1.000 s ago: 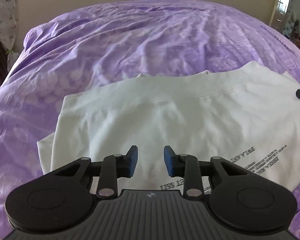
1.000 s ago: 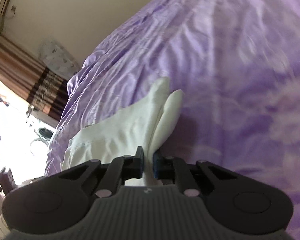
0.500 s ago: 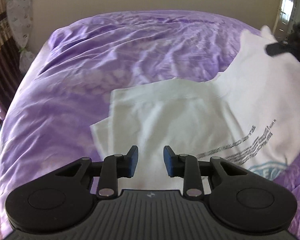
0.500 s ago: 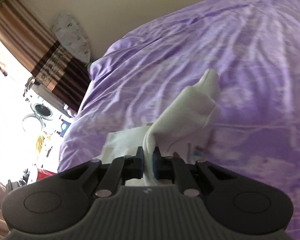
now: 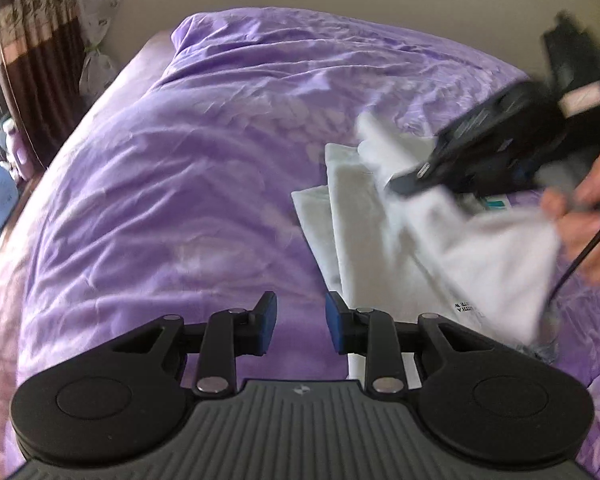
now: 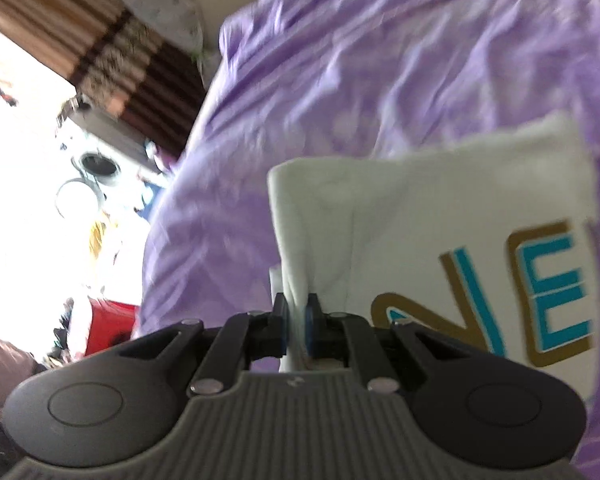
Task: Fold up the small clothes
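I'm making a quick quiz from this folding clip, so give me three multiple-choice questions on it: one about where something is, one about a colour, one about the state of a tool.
1. Where does the white T-shirt lie from the left tool?
A. ahead and to its right
B. directly between its fingers
C. far to its left

2. What colour is the bedspread?
A. green
B. purple
C. grey

3. What state is the right tool in?
A. open and empty
B. shut on nothing
C. shut on the T-shirt

Answers:
1. A, since in the left wrist view the shirt spreads over the right half while only bedspread shows between the open fingers.
2. B, as both views show purple cloth under the shirt.
3. C, as the right wrist view shows white fabric pinched between its fingers.
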`<state>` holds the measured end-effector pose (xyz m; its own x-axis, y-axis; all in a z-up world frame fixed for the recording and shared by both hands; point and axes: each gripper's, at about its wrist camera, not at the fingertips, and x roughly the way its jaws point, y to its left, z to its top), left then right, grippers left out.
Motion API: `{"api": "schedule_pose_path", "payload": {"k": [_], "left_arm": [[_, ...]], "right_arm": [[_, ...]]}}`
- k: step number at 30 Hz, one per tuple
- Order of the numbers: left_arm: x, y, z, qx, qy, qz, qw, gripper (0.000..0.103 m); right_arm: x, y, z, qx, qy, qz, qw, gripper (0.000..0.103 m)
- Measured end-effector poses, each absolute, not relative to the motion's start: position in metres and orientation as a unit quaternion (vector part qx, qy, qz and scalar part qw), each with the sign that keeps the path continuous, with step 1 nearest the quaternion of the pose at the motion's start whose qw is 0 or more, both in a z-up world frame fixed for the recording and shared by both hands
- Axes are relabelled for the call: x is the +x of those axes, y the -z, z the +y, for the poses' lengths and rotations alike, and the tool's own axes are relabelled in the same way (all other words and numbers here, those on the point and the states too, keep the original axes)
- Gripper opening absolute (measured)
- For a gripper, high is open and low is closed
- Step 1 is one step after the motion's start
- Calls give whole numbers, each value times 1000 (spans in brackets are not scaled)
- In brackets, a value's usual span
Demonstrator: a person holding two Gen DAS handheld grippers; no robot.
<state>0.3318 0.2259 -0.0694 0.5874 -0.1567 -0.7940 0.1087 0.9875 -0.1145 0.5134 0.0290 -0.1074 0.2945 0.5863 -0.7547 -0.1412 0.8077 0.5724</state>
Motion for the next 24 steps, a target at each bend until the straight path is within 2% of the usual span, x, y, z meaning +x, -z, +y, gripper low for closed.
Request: {"api": "schedule_pose_path", "payload": {"k": [5, 8, 9, 10, 14, 16, 18, 24], "left_arm": [[332, 76, 239, -100, 105, 439, 887, 33], [332, 73, 243, -147, 123, 433, 881, 36], [331, 71, 243, -161, 129, 431, 879, 37], [330, 69, 243, -175, 135, 428, 876, 38], [322, 65, 239, -230, 163, 425, 860, 45], [319, 67, 235, -250, 170, 426, 853, 54], [316, 71, 232, -262, 170, 428, 848, 58], [315, 100, 236, -329, 138, 450, 819, 59]], "right_arm": [[515, 148, 51, 185, -234, 576, 761, 5], [514, 150, 48, 197, -243, 580, 752, 24], [511, 146, 48, 192, -246, 580, 752, 37], [507, 137, 49, 176, -251, 572, 760, 40], [482, 99, 37, 136, -277, 525, 794, 40], [469, 84, 19, 140, -282, 504, 805, 41], [453, 74, -4, 139, -280, 483, 818, 41], [397, 82, -76, 111, -237, 449, 854, 41]]}}
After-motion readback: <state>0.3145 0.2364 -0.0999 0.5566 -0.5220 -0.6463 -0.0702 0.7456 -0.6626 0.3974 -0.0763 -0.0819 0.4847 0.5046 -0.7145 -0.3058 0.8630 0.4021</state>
